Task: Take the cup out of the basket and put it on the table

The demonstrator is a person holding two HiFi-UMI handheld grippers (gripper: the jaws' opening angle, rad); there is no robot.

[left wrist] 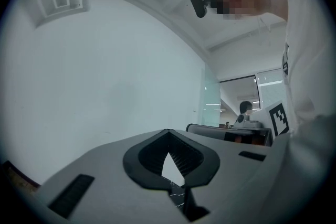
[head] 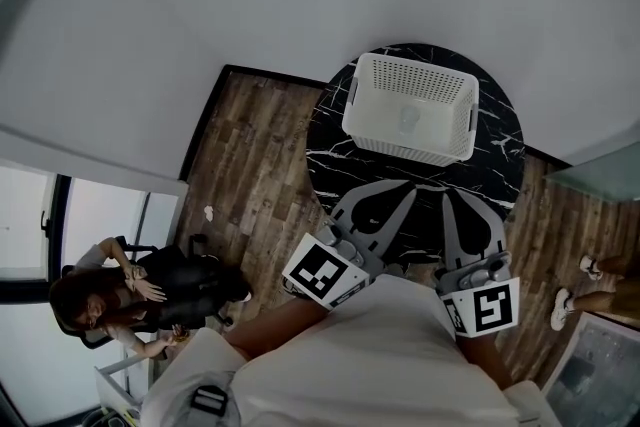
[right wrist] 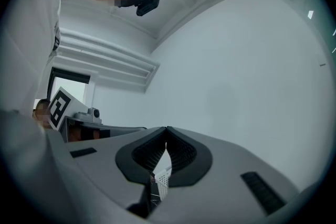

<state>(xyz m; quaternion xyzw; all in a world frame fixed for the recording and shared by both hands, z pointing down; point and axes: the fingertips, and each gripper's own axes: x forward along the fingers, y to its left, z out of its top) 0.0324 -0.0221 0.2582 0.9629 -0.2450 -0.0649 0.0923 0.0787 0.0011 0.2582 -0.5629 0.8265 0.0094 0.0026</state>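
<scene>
On the round black marbled bench (head: 497, 170), toward its far side, a white perforated basket (head: 420, 147) stands upright with its open side up. A pale, faint shape on the basket's floor near the middle is presumably the cup (head: 405, 120). Its whitish tone blends with the basket, so its rim, handle and orientation cannot be made out.

The left hand-held gripper (head: 385, 200) and the right hand-held gripper (head: 460, 205) are held side by side, close against the person's torso. They point toward the basket but stop short of its near wall, touching neither it nor each other. Each has its jaws brought together at the tips with nothing between them. Only a sliver of bench shows through the left pair, and a sliver of basket through the right.

This low, drawn-in posture reads as a rest position, with the task not yet begun. The basket's tall walls suggest that the cup must be reached from above, over the rim, with one pair of jaws first spread.
</scene>
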